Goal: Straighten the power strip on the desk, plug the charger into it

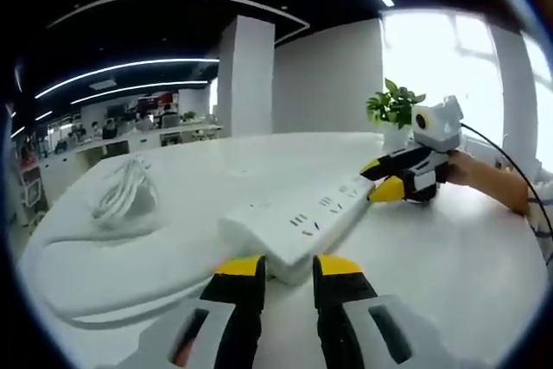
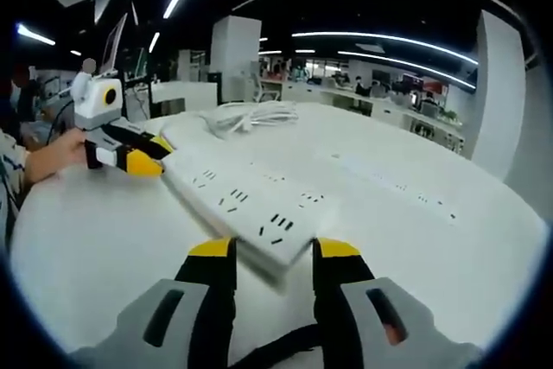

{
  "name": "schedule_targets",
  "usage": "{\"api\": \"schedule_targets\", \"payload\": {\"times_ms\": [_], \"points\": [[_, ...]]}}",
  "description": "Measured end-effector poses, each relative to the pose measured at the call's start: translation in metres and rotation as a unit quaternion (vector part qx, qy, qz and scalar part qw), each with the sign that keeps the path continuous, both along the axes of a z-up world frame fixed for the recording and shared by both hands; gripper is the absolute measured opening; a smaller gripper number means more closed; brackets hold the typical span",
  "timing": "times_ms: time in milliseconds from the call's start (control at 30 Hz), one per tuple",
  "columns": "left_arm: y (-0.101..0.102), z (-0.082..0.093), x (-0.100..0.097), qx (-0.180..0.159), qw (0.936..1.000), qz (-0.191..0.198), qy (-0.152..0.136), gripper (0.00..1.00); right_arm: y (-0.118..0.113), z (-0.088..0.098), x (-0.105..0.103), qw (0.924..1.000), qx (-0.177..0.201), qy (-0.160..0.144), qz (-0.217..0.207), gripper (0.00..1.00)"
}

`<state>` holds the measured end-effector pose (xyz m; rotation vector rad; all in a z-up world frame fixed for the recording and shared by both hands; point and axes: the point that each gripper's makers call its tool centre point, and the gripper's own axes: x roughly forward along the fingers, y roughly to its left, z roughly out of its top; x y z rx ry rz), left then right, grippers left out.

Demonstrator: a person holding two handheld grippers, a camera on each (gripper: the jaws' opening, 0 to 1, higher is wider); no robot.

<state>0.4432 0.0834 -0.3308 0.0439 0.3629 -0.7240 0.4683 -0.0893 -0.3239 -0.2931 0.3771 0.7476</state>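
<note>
A white power strip [image 1: 302, 218] is held at both ends above the white desk [image 1: 449, 257]. In the left gripper view its near end sits between the yellow tips of my left gripper [image 1: 287, 267], which is shut on it. My right gripper [image 1: 380, 181] clamps the far end, with a hand behind it. In the right gripper view the power strip [image 2: 246, 200] runs from my right gripper [image 2: 275, 250], shut on the near end, back to my left gripper [image 2: 151, 157] on the far end. The strip's coiled white cable [image 1: 125, 192] lies on the desk beyond it.
A potted green plant [image 1: 393, 105] stands at the desk's far edge by the window. The cable coil [image 2: 251, 114] lies at the back of the desk in the right gripper view. A faint row of sockets [image 2: 397, 187] runs along the desk top. Office desks and a white pillar stand behind.
</note>
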Motion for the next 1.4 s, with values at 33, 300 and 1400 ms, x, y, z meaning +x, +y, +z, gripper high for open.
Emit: {"api": "schedule_targets", "payload": {"times_ms": [33, 300, 1400], "points": [[0.001, 0.0, 0.0, -0.001, 1.0, 0.002, 0.001, 0.22, 0.001, 0.0, -0.001, 1.0, -0.001, 0.0, 0.001, 0.34], [0.004, -0.001, -0.003, 0.037, 0.9991, 0.005, -0.02, 0.23, 0.005, -0.001, -0.003, 1.0, 0.0, 0.004, 0.004, 0.33], [0.019, -0.003, -0.009, 0.003, 0.9999, 0.011, 0.004, 0.21, 0.015, -0.004, -0.015, 0.9992, 0.021, 0.03, 0.017, 0.3]]}}
